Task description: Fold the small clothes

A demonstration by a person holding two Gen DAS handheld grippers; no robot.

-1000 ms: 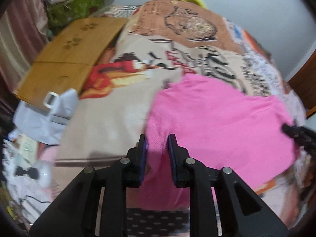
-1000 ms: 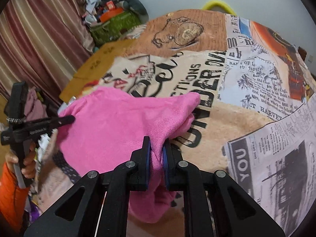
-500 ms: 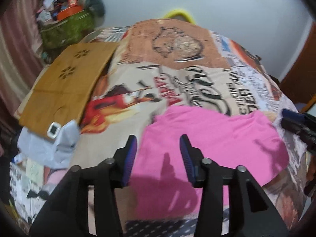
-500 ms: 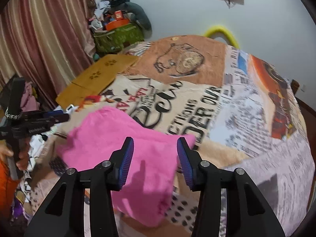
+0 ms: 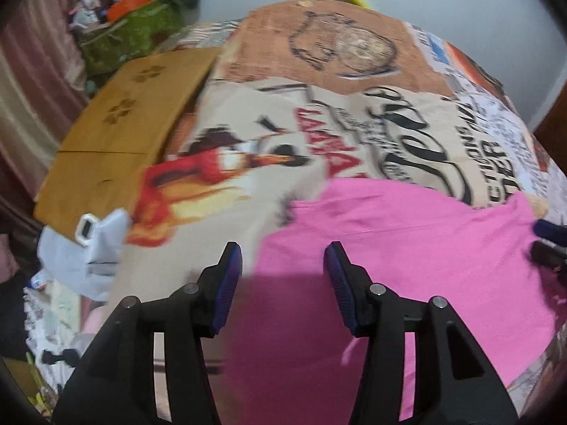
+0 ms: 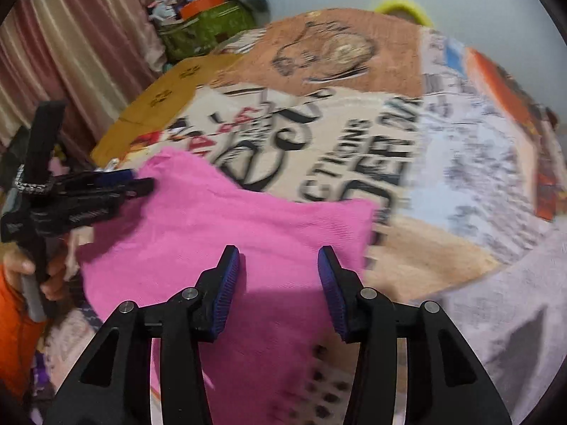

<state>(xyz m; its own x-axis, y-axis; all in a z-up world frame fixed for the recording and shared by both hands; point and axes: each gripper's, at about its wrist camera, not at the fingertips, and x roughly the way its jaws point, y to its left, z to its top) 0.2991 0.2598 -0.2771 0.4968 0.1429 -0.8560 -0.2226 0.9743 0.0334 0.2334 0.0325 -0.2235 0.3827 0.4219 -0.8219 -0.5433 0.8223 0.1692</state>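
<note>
A pink garment [image 5: 407, 248] lies flat on the printed bedspread [image 5: 319, 113]. In the left wrist view my left gripper [image 5: 283, 251] hovers open over the garment's left edge, nothing between its blue pads. The right gripper's tips [image 5: 547, 244] show at the garment's right edge. In the right wrist view my right gripper [image 6: 276, 251] is open above the pink garment [image 6: 212, 226], near its right corner. The left gripper [image 6: 141, 186], held by a hand [image 6: 21, 269], sits over the garment's far left corner.
Flat brown cardboard [image 5: 117, 134] lies on the bed's left side, with a white bag [image 5: 81, 251] below it. A green basket of clutter [image 5: 131, 32] stands at the back, beside a striped curtain [image 6: 71, 53]. A dotted cloth [image 6: 329, 382] peeks from under the garment.
Both grippers let go of the pink garment and opened. The cloth dropped flat onto the bed, and both grippers drew back a little above it.
</note>
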